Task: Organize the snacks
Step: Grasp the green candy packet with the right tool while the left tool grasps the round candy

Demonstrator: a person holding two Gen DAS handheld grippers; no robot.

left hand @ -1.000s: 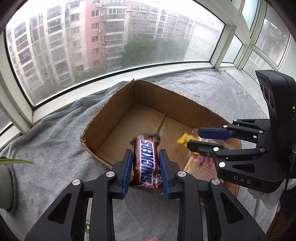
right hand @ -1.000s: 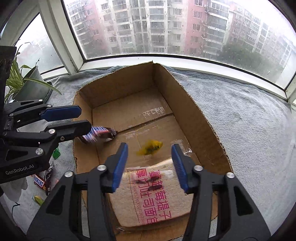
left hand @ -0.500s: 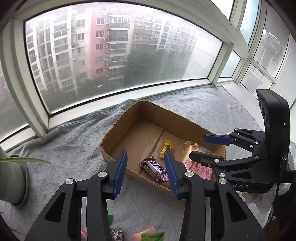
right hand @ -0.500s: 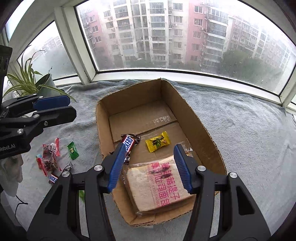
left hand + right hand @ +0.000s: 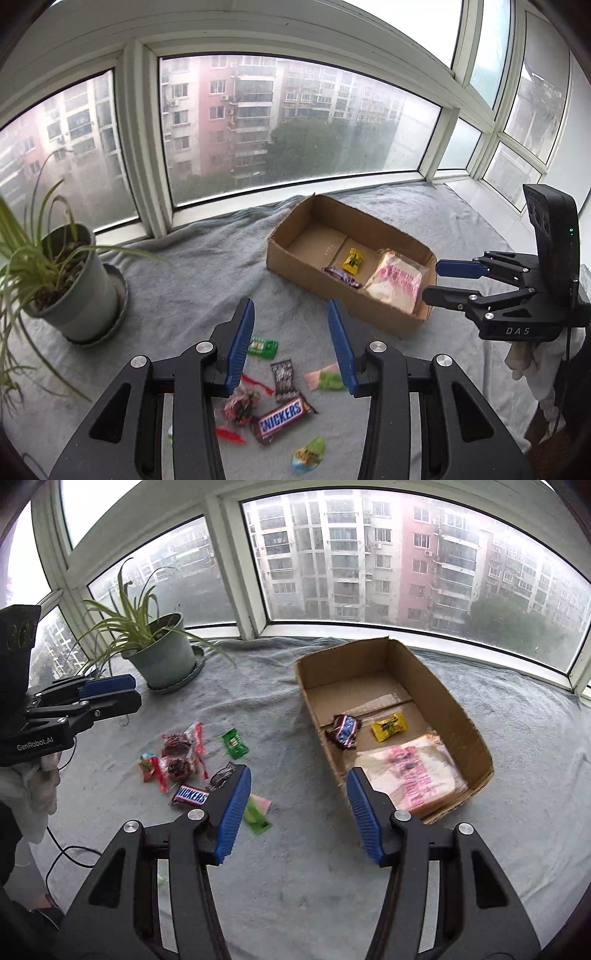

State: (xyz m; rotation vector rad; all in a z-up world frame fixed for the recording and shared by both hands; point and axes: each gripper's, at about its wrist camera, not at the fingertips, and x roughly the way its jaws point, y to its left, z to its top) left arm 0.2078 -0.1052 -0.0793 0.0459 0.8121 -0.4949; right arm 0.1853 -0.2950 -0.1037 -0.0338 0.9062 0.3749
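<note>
A brown Snickers bar (image 5: 283,422) lies flat on the grey blanket (image 5: 207,288), angled diagonally; both grippers' jaws are spread, empty.

A grey blanket (image 5: 295,886) covers the window ledge; on it sit a cardboard box (image 5: 454,701), a potted plant (image 5: 162,661) and scattered snack wrappers (image 5: 184,760)

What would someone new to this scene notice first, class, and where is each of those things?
The open cardboard box on the grey blanket draws the eye first: a Snickers bar, a yellow sweet and a large pink-printed packet lie inside. To its left, loose snacks are scattered on the blanket, among them another Snickers bar. A potted plant stands by the window behind them.
</note>
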